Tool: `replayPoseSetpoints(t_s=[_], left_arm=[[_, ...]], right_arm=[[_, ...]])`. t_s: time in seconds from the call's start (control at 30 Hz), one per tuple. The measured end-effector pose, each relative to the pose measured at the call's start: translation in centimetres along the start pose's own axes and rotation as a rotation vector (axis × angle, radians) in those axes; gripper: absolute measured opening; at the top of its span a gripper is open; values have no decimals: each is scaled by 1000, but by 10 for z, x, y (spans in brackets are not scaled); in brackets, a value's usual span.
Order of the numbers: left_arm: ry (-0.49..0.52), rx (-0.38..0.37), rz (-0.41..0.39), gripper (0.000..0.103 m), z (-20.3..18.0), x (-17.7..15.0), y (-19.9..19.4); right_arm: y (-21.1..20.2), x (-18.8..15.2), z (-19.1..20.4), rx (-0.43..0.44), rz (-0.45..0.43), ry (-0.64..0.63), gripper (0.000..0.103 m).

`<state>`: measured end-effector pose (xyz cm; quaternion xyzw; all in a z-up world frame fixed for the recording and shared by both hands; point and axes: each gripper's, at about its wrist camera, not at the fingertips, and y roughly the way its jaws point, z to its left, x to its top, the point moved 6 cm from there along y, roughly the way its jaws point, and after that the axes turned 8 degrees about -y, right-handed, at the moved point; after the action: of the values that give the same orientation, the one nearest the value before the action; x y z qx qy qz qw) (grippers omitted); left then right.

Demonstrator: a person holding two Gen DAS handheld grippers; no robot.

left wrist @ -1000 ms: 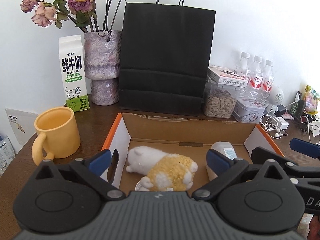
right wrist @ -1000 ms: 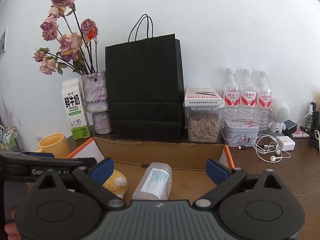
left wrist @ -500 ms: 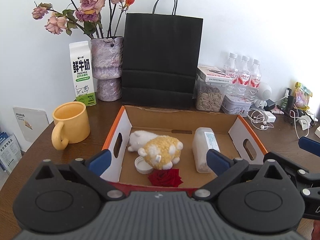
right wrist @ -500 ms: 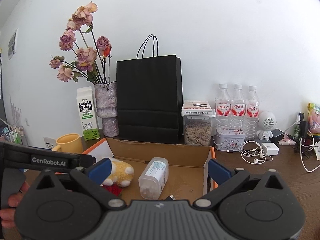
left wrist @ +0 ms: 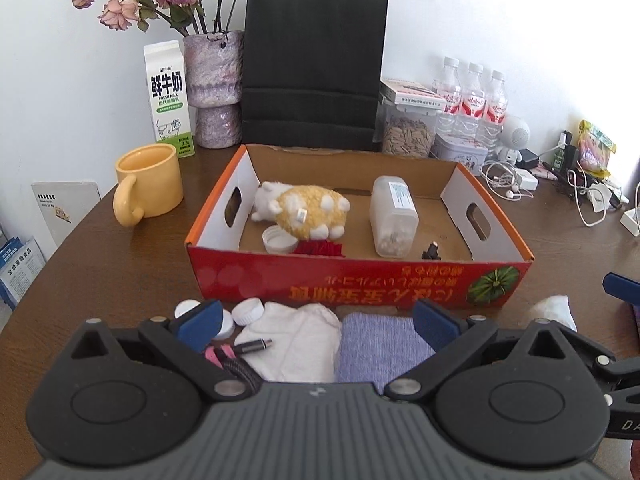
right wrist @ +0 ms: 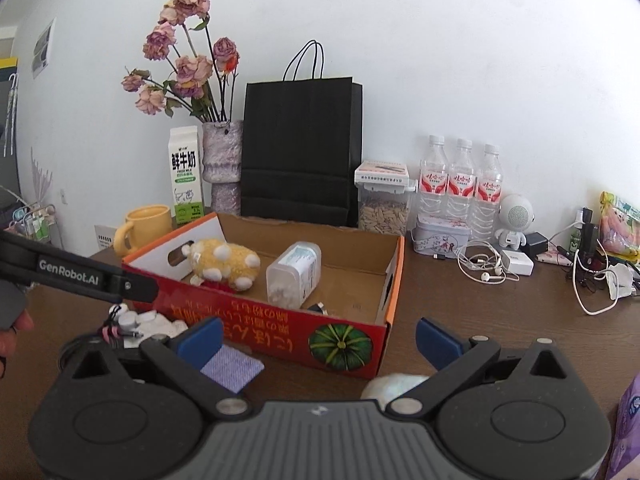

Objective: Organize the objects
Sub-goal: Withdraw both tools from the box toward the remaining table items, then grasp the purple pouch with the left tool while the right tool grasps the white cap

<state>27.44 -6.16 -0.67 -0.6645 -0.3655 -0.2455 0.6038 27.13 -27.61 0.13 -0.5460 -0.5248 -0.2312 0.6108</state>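
Observation:
A red cardboard box [left wrist: 360, 280] [right wrist: 280, 332] stands in the middle of the table. Inside lie a yellow plush toy [left wrist: 310, 216] [right wrist: 224, 262], a clear plastic bottle [left wrist: 392, 218] [right wrist: 296, 276], a white cap [left wrist: 277, 239], a red flower [left wrist: 320, 248] and a small black plug [left wrist: 431, 252]. In front of the box lie a white cloth [left wrist: 296, 340], a purple cloth [left wrist: 380, 350] [right wrist: 232, 368], white caps [left wrist: 248, 312] and a cable end [left wrist: 252, 347]. My left gripper [left wrist: 316, 326] hangs open above the cloths. My right gripper [right wrist: 318, 340] is open at the box's near right corner, holding nothing.
A yellow mug [left wrist: 148, 184], milk carton [left wrist: 168, 96], flower vase [left wrist: 214, 88] and black paper bag [left wrist: 314, 64] line the back. Seed jar [left wrist: 408, 128], water bottles [left wrist: 472, 100], earphones [left wrist: 504, 176] and chargers crowd the back right. A white crumpled item [left wrist: 554, 310] lies right of the cloths.
Both grippers have pulled back and away from the box, so its front wall and the cloths, caps and cable in front of it came into view. Both stay open.

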Motion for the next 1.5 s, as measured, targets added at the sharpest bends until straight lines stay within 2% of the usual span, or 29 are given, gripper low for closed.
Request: replayPoseSetpoints(t_s=[0.2, 0.33, 0.5, 0.6, 0.67, 0.73, 0.9, 0.97, 1.27, 1.5], left_arm=[[36, -18, 71, 103, -14, -33, 3], [34, -43, 101, 103, -24, -46, 4], [33, -36, 122, 103, -32, -56, 5], [27, -28, 135, 103, -34, -61, 7], [23, -28, 142, 103, -36, -63, 9], [23, -23, 146, 103, -38, -64, 11], [25, -20, 153, 103, -42, -65, 15], [27, -18, 163, 103, -44, -66, 18], [16, -15, 196, 103, -46, -71, 29], [45, 7, 189, 103, -50, -73, 33]], right_arm=[[-1, -41, -1, 19, 80, -39, 102], [-1, -59, 1, 49, 110, -68, 95], [1, -70, 4, 105, 140, -89, 87], [9, -76, 3, 136, 170, -83, 77], [16, -80, 4, 166, 193, -68, 62], [22, -82, 4, 187, 206, -53, 55], [30, -82, 5, 200, 210, -36, 49], [31, -81, 6, 199, 203, -45, 39], [27, -80, 9, 196, 172, -66, 38], [25, -80, 6, 176, 157, -51, 38]])
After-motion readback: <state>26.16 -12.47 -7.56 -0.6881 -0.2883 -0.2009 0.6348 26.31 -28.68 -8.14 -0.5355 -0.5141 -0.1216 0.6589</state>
